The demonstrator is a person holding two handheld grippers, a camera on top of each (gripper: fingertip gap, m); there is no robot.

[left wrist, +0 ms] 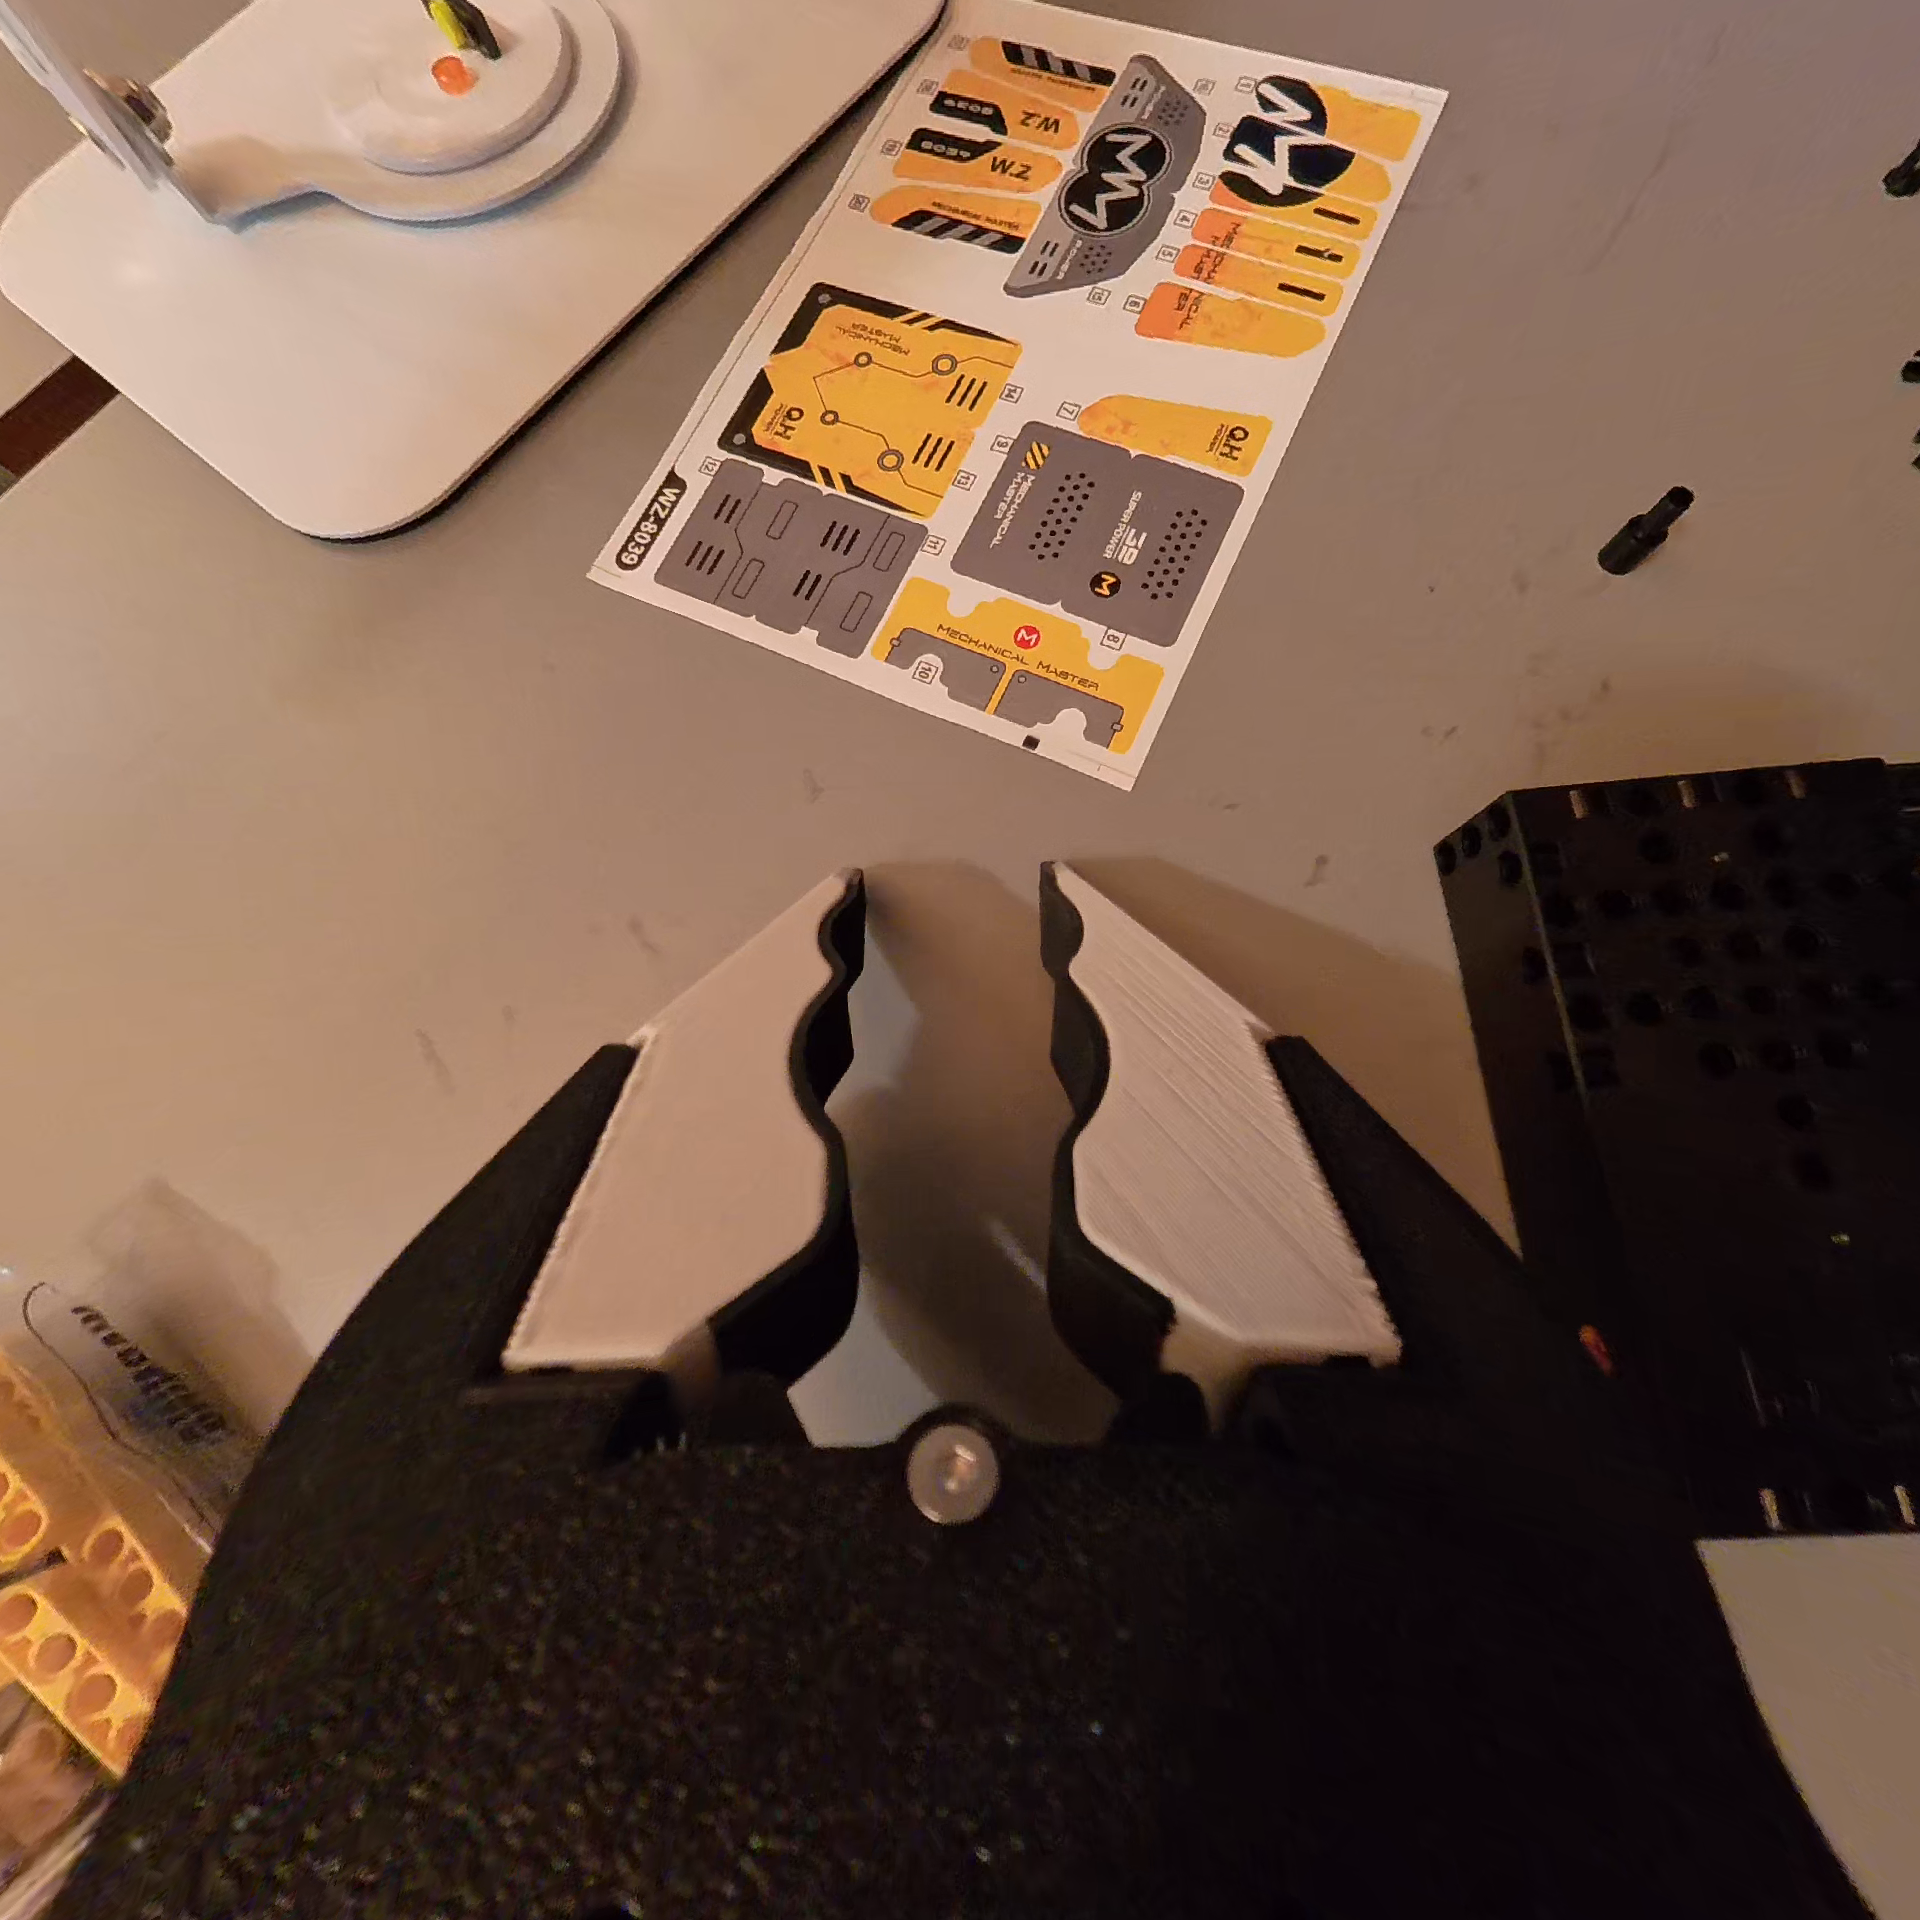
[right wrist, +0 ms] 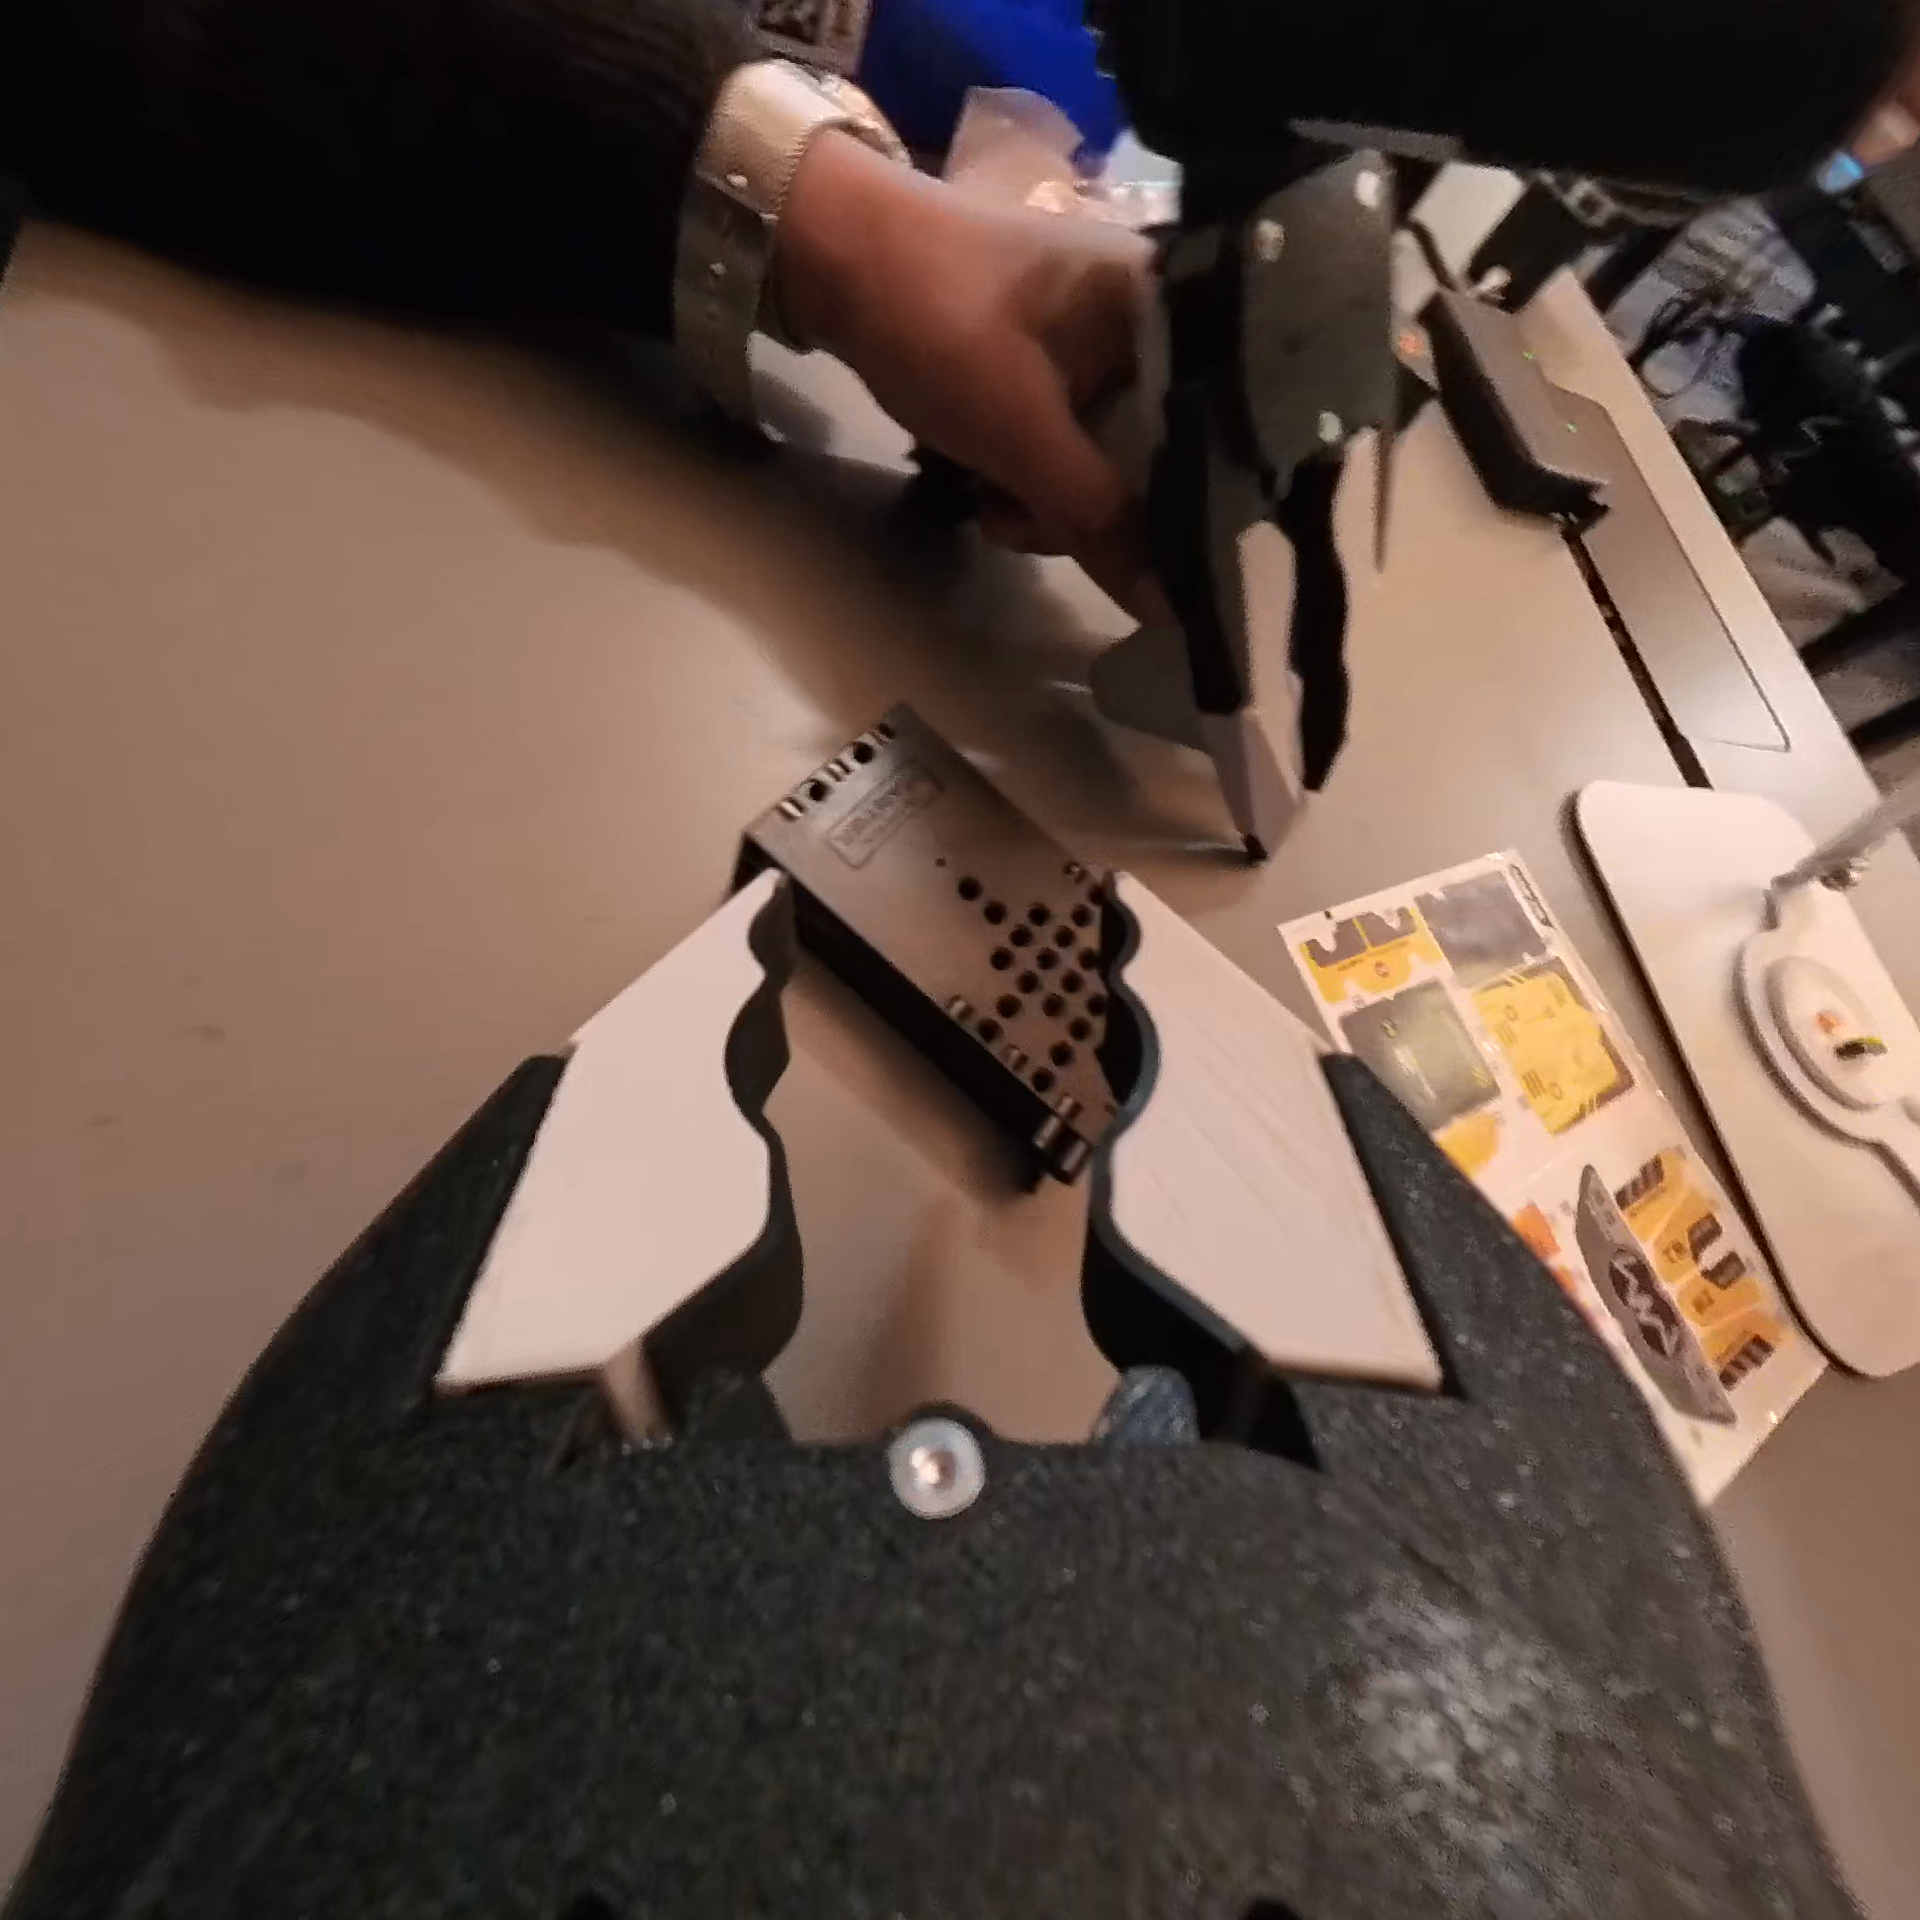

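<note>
My left gripper is open and empty, low over the grey table. A black perforated box lies just to its right. A yellow and grey sticker sheet lies ahead of it. My right gripper is open, with its jaws wide on either side of the same black box, which rests at an angle on the table. The right finger is against the box's side; whether the left one touches it I cannot tell. The left gripper also shows beyond the box in the right wrist view, held by a hand.
A white stand base sits at the far left; it also shows in the right wrist view, beside the sticker sheet. A small black pin lies at the right. A clear bag of yellow bricks lies at the near left.
</note>
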